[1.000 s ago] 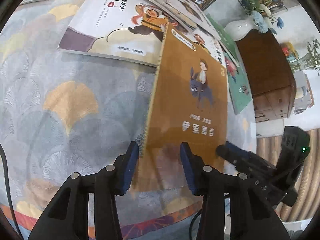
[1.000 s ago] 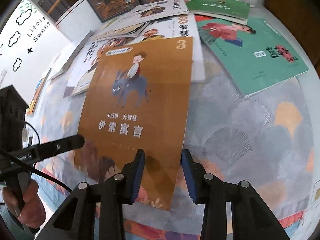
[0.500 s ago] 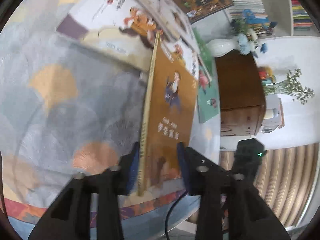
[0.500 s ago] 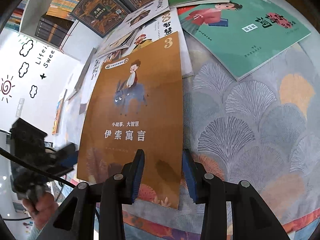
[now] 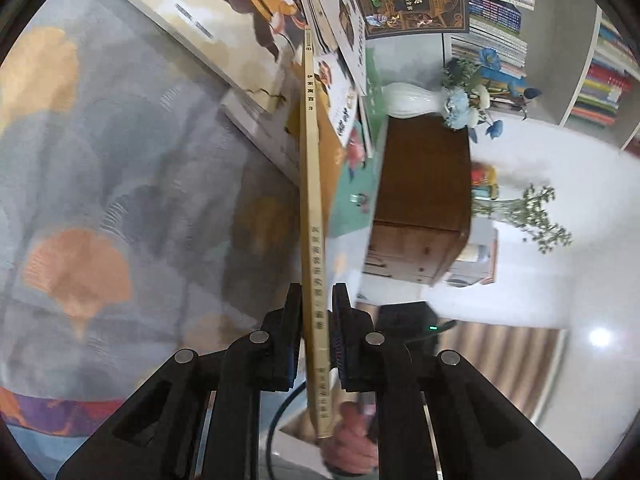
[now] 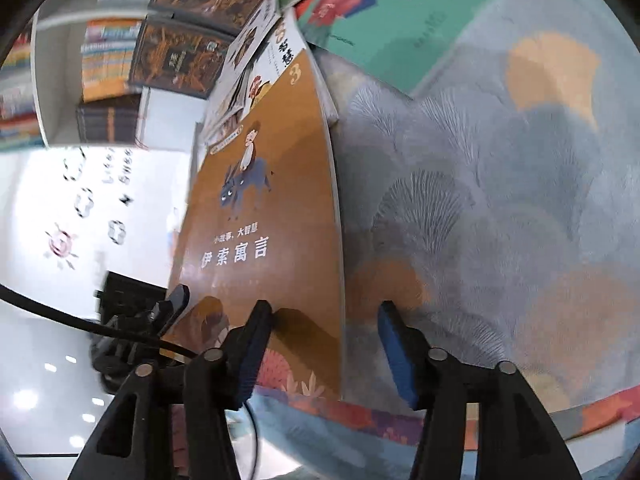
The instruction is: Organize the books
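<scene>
The left gripper (image 5: 316, 330) is clamped on the spine edge of the thin brown donkey-cover paperback book (image 6: 260, 216), tilted up on edge over the grey fan-patterned tablecloth (image 6: 500, 184). The right gripper (image 6: 326, 350), jaws just widened, stands released astride its near corner. More books (image 6: 392, 12) lie beyond.

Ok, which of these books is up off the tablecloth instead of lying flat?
The orange donkey-cover book, numbered 3. It stands on edge, clamped in the left hand-held gripper; the others lie flat.

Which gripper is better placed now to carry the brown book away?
Left. The left gripper is shut on the brown book at its spine, lifting it on edge. The right gripper is open and grips nothing.
</scene>
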`<state>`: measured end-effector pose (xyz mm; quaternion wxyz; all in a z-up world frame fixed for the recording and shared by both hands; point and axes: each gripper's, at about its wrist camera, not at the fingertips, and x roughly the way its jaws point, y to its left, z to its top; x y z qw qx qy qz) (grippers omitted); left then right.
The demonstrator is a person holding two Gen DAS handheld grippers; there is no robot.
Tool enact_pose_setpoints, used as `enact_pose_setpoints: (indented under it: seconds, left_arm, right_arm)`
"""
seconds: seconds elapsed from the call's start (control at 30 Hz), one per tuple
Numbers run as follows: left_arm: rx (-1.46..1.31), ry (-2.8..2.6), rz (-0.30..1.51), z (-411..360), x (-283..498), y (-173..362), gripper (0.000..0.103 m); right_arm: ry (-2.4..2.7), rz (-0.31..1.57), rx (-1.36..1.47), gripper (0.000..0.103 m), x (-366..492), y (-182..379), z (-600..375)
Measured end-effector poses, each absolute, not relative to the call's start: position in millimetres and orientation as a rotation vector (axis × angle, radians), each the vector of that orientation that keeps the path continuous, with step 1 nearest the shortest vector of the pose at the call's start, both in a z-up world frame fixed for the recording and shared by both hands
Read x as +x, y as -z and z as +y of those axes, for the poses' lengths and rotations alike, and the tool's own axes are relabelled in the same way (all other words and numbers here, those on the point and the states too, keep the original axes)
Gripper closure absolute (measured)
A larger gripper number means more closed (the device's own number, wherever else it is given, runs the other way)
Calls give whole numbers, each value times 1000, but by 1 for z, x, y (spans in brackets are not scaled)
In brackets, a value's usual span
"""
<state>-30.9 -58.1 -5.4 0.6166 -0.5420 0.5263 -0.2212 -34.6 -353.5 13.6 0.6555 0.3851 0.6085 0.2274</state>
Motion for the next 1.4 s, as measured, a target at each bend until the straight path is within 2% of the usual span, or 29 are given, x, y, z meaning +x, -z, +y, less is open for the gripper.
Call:
enact_pose_setpoints:
  seconds: [0.17, 0.27, 0.3, 0.47, 0.6, 0.73, 1.07, 1.4]
  left_arm:
    - [-1285, 527, 1230, -58, -37, 7, 93]
    - [-1251, 495, 1253, -55, -40, 8, 93]
    - [-1205, 469, 1266, -54, -40, 6, 93]
    - [-940, 369, 1309, -57, -42, -6, 91]
    - [-677, 326, 1281, -74, -42, -31, 90]
    - [-541, 359, 1224, -74, -42, -56, 91]
    - [-571, 441, 1114, -25, -36, -102, 90]
    - [-585, 332, 984, 112, -7, -130, 90]
  right_arm:
    - [-584, 1393, 1012, 43, -31, 0, -346]
    - [-564, 1356, 978, 58, -31, -9, -341]
    - [-560, 1344, 959, 67, -30, -12, -339]
    - [-535, 1302, 744, 74, -26, -39, -321]
    - [-499, 1253, 424, 74, -37, -70, -287]
    - [-490, 1184, 236, 74, -49, -94, -265]
    - [-510, 1029, 102, 74, -55, -156, -216]
    - [-609, 940, 71, 72, 7, -181, -86]
